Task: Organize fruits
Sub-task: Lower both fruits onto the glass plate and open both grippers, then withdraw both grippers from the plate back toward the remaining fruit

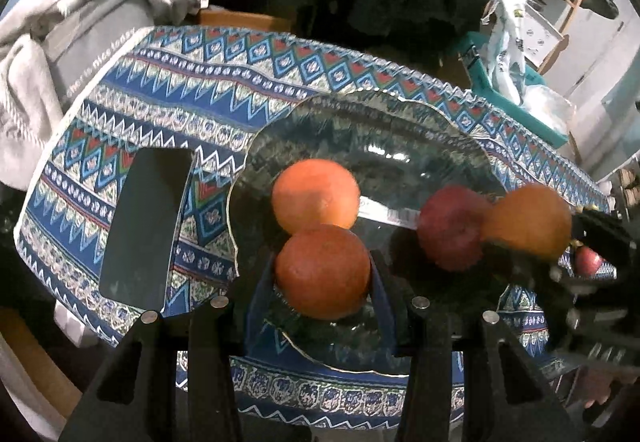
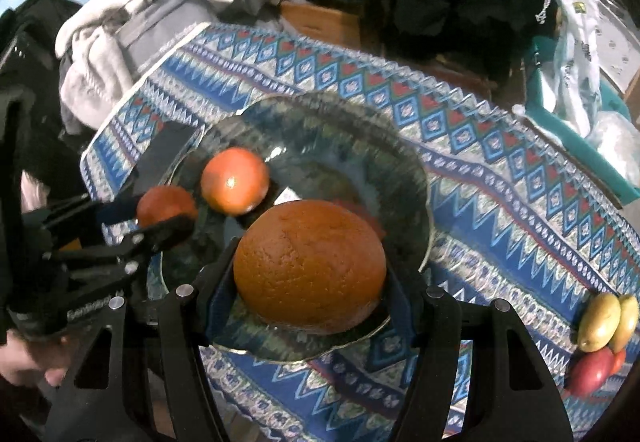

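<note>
A glass bowl (image 1: 400, 114) sits on the patterned blue tablecloth (image 1: 160, 90). My left gripper (image 1: 322, 274) is shut on an orange (image 1: 322, 270) over the bowl's near rim. A second orange (image 1: 316, 192) and a red apple (image 1: 452, 228) lie in the bowl. My right gripper (image 2: 310, 278) is shut on a large orange (image 2: 310, 270) over the bowl (image 2: 360, 146); it shows in the left wrist view too (image 1: 528, 218). The left gripper (image 2: 160, 218) with its orange (image 2: 166, 204) appears at the bowl's left edge.
Yellow-green fruits (image 2: 604, 320) and red apples (image 2: 592, 368) lie on the cloth at the right. A black phone (image 1: 148, 226) lies left of the bowl. Grey clothing (image 1: 48, 42) is piled at the back left. A teal bin with plastic bags (image 2: 576, 90) stands at the back right.
</note>
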Demonstrator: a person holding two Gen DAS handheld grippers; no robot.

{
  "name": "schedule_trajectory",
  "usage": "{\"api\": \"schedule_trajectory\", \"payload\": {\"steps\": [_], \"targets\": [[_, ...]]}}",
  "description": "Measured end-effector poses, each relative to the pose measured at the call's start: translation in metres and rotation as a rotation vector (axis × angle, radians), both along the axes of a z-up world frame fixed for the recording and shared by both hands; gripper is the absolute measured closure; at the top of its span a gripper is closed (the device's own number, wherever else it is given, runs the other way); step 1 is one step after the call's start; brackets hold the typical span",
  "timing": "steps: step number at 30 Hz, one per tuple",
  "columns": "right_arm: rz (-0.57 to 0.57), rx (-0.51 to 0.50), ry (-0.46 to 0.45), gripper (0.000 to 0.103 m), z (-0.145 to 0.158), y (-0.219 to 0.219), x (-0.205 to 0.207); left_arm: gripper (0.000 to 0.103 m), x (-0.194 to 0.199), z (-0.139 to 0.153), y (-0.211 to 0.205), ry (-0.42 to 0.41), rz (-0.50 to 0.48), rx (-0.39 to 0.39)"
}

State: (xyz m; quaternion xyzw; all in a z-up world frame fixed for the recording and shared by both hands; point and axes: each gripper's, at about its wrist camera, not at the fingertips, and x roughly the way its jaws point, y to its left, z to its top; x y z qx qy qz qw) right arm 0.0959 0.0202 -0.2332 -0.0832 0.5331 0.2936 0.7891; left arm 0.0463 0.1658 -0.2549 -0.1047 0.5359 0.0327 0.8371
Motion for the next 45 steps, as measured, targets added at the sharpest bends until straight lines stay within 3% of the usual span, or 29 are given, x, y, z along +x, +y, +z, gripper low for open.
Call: {"api": "schedule_trajectory", "payload": {"steps": [8,18,34,45], "targets": [[0.014,-0.023,0.059,0.038,-0.023,0.004,-0.011,0.056,0.001,-0.008,0.001,0.027,-0.01,0.004],[0.01,-0.01,0.095,0.036,-0.031,0.005,-0.012,0.054,0.001,-0.012,-0.001,0.035,-0.015,0.005],[-0.049,0.041,0.073,0.037,-0.014,-0.012,-0.005,0.046,0.0,-0.001,-0.006,0.018,-0.03,0.022],[-0.102,0.017,-0.008,0.037,0.008,-0.036,0.0,0.042,0.002,0.02,-0.02,-0.029,-0.058,0.028]]}}
